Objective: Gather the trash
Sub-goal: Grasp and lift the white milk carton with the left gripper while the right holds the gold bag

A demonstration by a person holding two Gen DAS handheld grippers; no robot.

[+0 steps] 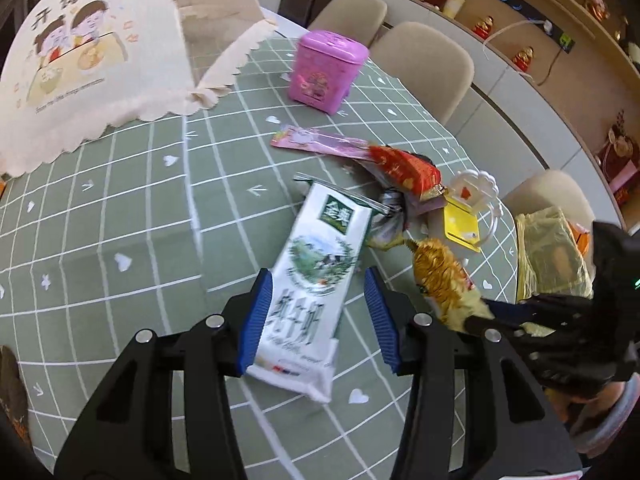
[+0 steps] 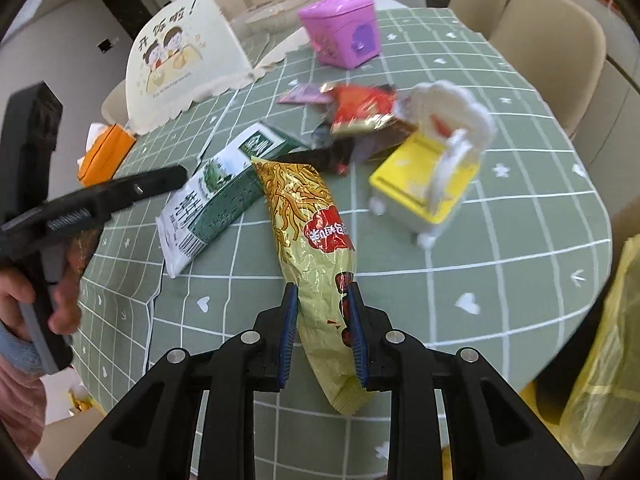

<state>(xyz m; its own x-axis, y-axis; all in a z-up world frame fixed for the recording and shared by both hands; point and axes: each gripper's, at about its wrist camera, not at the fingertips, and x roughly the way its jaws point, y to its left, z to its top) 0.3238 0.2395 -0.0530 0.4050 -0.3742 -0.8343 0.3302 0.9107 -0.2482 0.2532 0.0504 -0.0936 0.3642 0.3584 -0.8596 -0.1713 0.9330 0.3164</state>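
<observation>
My left gripper [image 1: 318,280] is spread around the white and green milk carton [image 1: 320,232], which lies on the green checked cloth of the bench [image 1: 120,200]. One blue pad sits against the carton's edge and the other stands clear, so I judge this is a line-up, not yet a grip. My right gripper [image 2: 321,292] pinches the long gold and yellow foil snack bag [image 2: 304,220] near its lower end, both pads against its sides. The bag's far tip reaches over the carton, so the two pieces crowd each other. I judge the translucent yellow plastic bag [image 2: 608,340] at the bench's edge is where the trash goes. The left view shows the gap at my carton pad and the crumpled red wrapper [image 1: 404,168] in the pile beyond. Only the right view shows the orange box [image 2: 106,152] and my hand [image 2: 60,304] on the left handle.
</observation>
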